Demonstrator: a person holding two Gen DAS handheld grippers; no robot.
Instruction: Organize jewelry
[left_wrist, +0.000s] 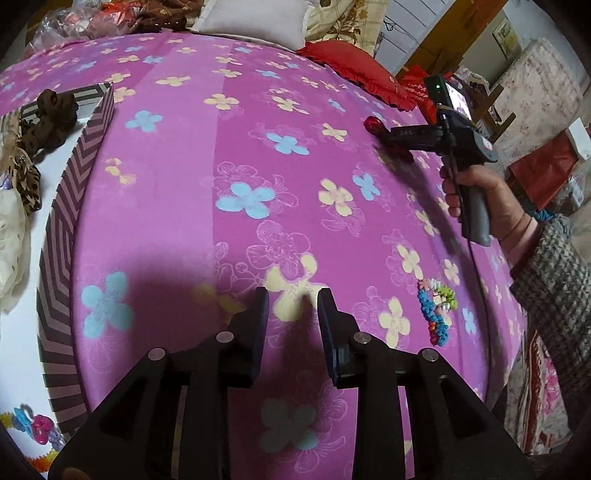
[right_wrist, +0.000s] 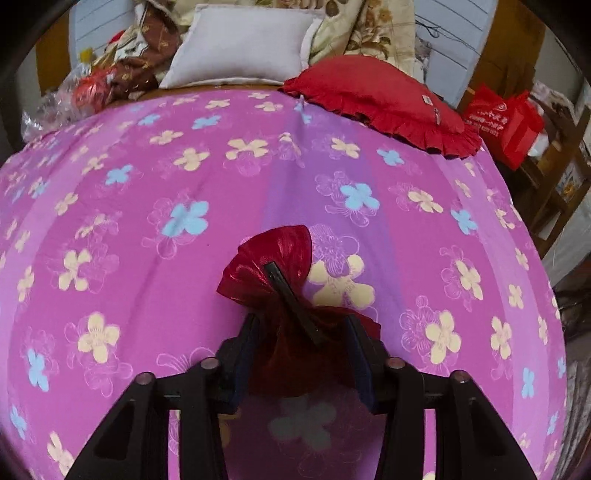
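Two pillows top the pink floral bedspread (right_wrist: 155, 184); right gripper (right_wrist: 301, 339) clamps a red hair bow (right_wrist: 273, 258), left gripper (left_wrist: 293, 314) gapes.

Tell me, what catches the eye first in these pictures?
The bright pink flower-print bedsheet fills both views. In the right wrist view, the right gripper has its jaws closed on a shiny dark-red fabric hair bow. To the left gripper's left sits a chevron-striped box; a rainbow coiled hair tie lies right.

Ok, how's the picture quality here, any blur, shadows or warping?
Left wrist view: fisheye bulges the pink bedspread, the right gripper is motion-smeared, and a dark shadow lies before the left jaws. Right wrist view: same bulge, red hair bow sharp with sheen.
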